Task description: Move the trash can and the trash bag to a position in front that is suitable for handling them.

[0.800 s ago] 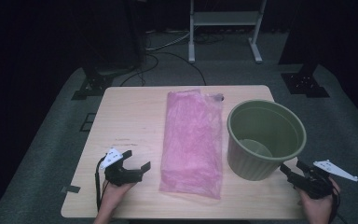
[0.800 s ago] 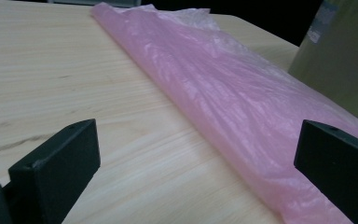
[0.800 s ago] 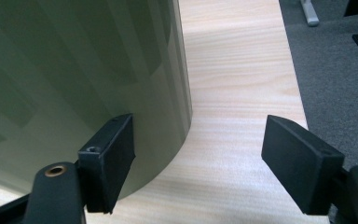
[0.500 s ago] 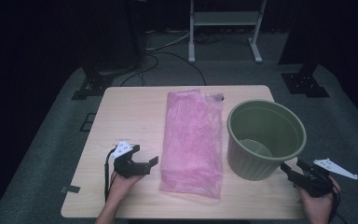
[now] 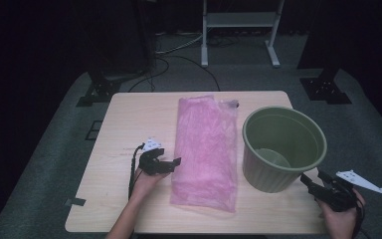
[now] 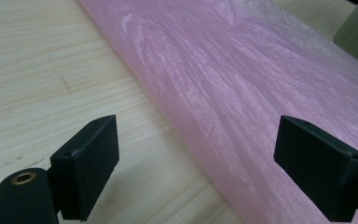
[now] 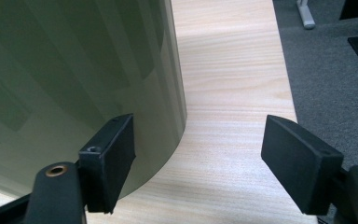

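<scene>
A pink plastic bag (image 5: 206, 149) lies flat along the middle of the wooden table (image 5: 129, 119). An olive green ribbed bin (image 5: 282, 148) stands upright to its right. My left gripper (image 5: 175, 163) hovers low at the bag's left edge, open, with that edge of the bag (image 6: 242, 93) lying between and beyond its jaws, untouched. My right gripper (image 5: 314, 179) is open at the table's front right corner, just right of the bin's base. The bin wall (image 7: 74, 84) rises beside the right gripper's (image 7: 198, 163) left jaw, with bare table between the jaws.
The table's right edge (image 7: 284, 93) runs close past the right gripper, with grey carpet (image 7: 335, 84) beyond. A white metal frame (image 5: 238, 30) and dark stands (image 5: 323, 84) sit on the floor behind the table. A cable trails from the left gripper.
My left gripper has moved right and forward, from the table's front left up to the bag's left edge. The right gripper has stayed put.
</scene>
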`<action>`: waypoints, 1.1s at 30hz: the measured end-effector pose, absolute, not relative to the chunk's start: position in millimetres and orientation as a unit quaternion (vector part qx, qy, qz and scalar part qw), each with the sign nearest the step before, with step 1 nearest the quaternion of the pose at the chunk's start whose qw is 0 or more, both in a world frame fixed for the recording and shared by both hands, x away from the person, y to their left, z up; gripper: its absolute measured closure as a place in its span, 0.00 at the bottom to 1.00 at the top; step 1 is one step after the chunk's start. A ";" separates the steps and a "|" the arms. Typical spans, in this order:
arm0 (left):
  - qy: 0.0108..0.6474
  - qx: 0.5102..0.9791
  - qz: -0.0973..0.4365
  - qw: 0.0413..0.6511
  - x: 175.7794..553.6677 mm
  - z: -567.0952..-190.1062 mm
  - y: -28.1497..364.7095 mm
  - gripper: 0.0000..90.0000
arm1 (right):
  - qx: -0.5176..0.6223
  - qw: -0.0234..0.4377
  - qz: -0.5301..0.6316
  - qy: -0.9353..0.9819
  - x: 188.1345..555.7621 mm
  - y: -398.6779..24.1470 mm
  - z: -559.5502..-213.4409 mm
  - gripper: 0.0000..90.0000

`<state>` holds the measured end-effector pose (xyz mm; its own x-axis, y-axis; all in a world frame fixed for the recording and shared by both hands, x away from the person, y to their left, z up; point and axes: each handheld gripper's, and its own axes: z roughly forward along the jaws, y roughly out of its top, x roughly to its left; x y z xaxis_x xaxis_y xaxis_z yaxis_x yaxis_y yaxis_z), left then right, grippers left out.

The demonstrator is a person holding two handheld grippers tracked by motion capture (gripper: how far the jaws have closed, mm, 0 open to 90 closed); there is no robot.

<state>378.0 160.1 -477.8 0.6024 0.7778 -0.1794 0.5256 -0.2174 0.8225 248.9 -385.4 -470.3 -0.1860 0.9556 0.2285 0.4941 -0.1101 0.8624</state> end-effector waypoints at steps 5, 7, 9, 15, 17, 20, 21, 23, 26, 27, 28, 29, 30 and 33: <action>0.408 0.785 0.135 0.446 384.4 -479.3 147.3 0.23 | 0.589 0.255 0.462 0.613 245.8 -387.9 -469.2 0.28; 0.402 0.794 0.137 0.435 385.4 -479.2 143.3 0.27 | 0.589 0.256 0.462 0.612 244.7 -389.0 -469.3 0.28; 0.390 0.806 0.148 0.420 385.5 -478.6 140.0 0.40 | 0.588 0.256 0.463 0.611 243.3 -390.4 -469.0 0.28; 0.367 0.830 0.174 0.383 383.1 -479.0 132.2 0.67 | 0.588 0.254 0.464 0.612 243.1 -391.5 -470.2 0.28; 0.367 0.829 0.175 0.384 382.9 -478.8 132.8 0.78 | 0.587 0.253 0.464 0.613 243.3 -391.7 -470.6 0.28; 0.365 0.834 0.176 0.376 382.9 -477.2 136.2 0.89 | 0.588 0.252 0.463 0.614 243.3 -391.3 -471.1 0.28; 0.363 0.836 0.177 0.372 382.6 -476.6 137.8 0.92 | 0.589 0.251 0.462 0.614 243.2 -391.1 -471.1 0.28; 0.359 0.839 0.177 0.369 382.4 -476.1 142.8 0.95 | 0.588 0.252 0.462 0.615 243.3 -390.4 -471.5 0.28; 0.365 0.839 0.178 0.363 382.0 -475.0 152.5 0.99 | 0.588 0.250 0.461 0.617 243.5 -389.4 -472.5 0.28; 0.369 0.838 0.179 0.361 381.4 -474.7 156.4 0.99 | 0.587 0.249 0.461 0.617 243.6 -389.3 -472.6 0.28; 0.372 0.839 0.183 0.353 379.9 -473.6 162.9 0.99 | 0.587 0.248 0.462 0.617 243.6 -388.9 -472.6 0.28; 0.375 0.837 0.185 0.352 379.0 -473.3 166.2 0.99 | 0.585 0.249 0.462 0.618 243.6 -388.3 -472.3 0.28; 0.379 0.836 0.186 0.349 377.9 -473.1 171.5 0.99 | 0.585 0.248 0.462 0.618 243.7 -387.8 -472.2 0.28; 0.394 0.831 0.191 0.344 374.6 -472.4 189.9 0.99 | 0.585 0.246 0.462 0.620 244.1 -387.3 -472.6 0.28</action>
<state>374.6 189.9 -472.4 0.6168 0.7857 0.0467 0.5221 -0.4528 0.7228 244.1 -387.3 -472.6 -0.1950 0.9522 0.2353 0.4970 -0.1109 0.8607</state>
